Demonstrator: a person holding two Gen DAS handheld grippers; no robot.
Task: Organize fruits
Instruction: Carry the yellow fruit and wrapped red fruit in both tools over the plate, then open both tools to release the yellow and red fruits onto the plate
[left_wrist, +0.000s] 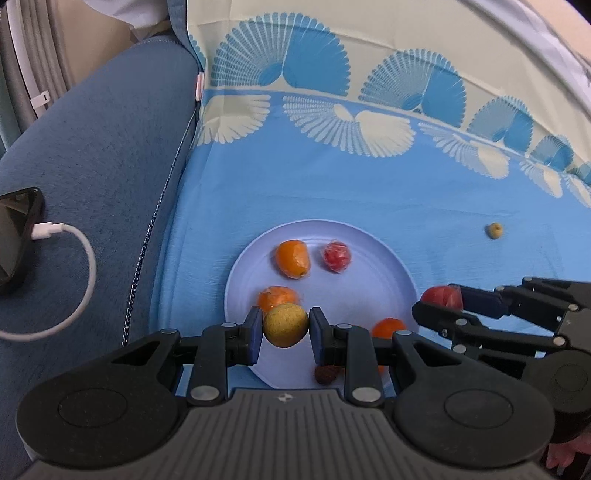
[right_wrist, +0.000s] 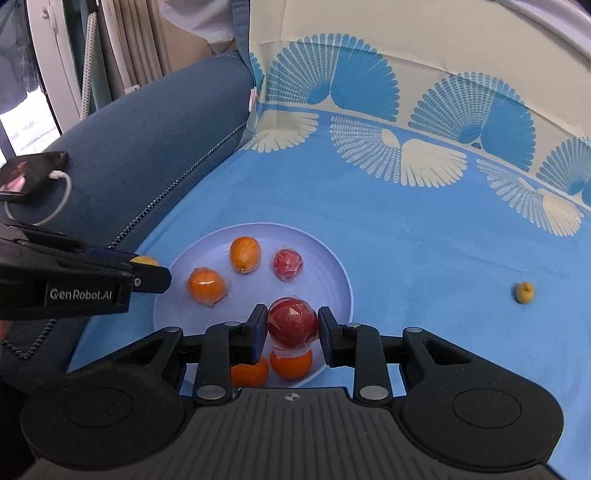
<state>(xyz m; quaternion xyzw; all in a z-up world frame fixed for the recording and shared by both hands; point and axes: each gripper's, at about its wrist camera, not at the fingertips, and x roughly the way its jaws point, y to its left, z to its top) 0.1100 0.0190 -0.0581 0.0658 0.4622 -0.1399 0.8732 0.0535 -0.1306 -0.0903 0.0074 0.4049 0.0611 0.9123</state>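
A pale blue plate (left_wrist: 373, 266) (right_wrist: 332, 266) lies on a blue cloth and holds several wrapped orange fruits (left_wrist: 292, 258) (right_wrist: 244, 254) and a red one (left_wrist: 337, 256) (right_wrist: 287, 264). My left gripper (left_wrist: 285, 330) is shut on a yellow-green fruit (left_wrist: 285, 325) above the plate's near left rim. My right gripper (right_wrist: 292, 328) is shut on a wrapped red fruit (right_wrist: 293, 321) above the plate's near right side; it also shows in the left wrist view (left_wrist: 441, 297). A small yellow fruit (left_wrist: 494, 231) (right_wrist: 525, 292) lies on the cloth to the right.
A blue sofa arm (left_wrist: 92, 147) rises at the left with a phone (left_wrist: 14, 236) and its white cable (left_wrist: 74, 258) on it. The patterned cloth (left_wrist: 369, 177) climbs the backrest behind the plate. A small dark red fruit (left_wrist: 325, 374) lies at the plate's near rim.
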